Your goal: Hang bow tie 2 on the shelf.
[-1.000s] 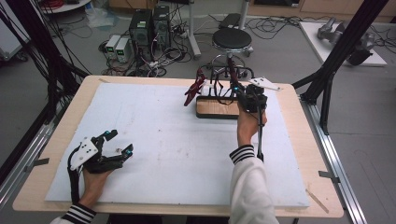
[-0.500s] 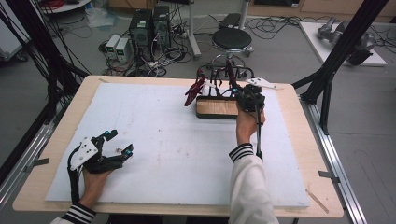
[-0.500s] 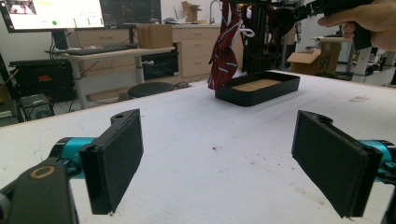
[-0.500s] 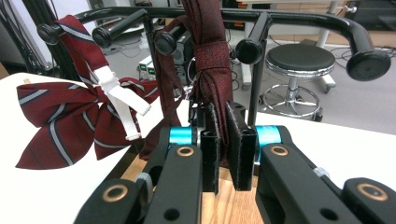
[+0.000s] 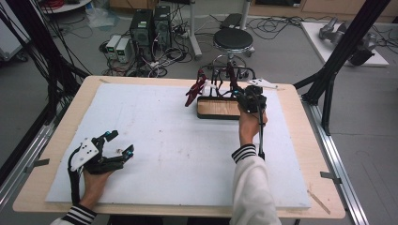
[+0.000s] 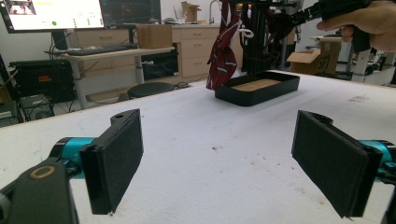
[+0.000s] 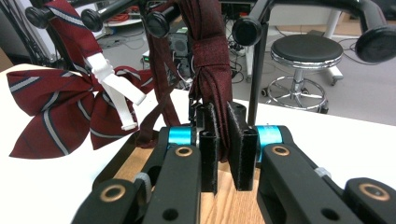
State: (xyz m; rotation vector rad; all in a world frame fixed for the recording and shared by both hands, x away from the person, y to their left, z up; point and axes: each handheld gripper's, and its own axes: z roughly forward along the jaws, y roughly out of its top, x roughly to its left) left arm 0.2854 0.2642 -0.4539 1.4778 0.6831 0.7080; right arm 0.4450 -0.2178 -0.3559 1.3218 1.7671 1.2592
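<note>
text: none legible | labels: none | monitor (image 6: 51, 14): too blurred

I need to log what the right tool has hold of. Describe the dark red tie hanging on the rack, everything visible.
The dark red tie is plain, finely textured woven fabric, knotted near its top, and hangs from the black rack's knobbed pegs above the wooden-floored black tray. Its lower length drops straight between the padded jaws of the right tool, which are closed on it. To its left hang a thin strap of the same fabric and a striped red bow tie with a white clasp strap. Its bottom end is hidden behind the jaws.
</note>
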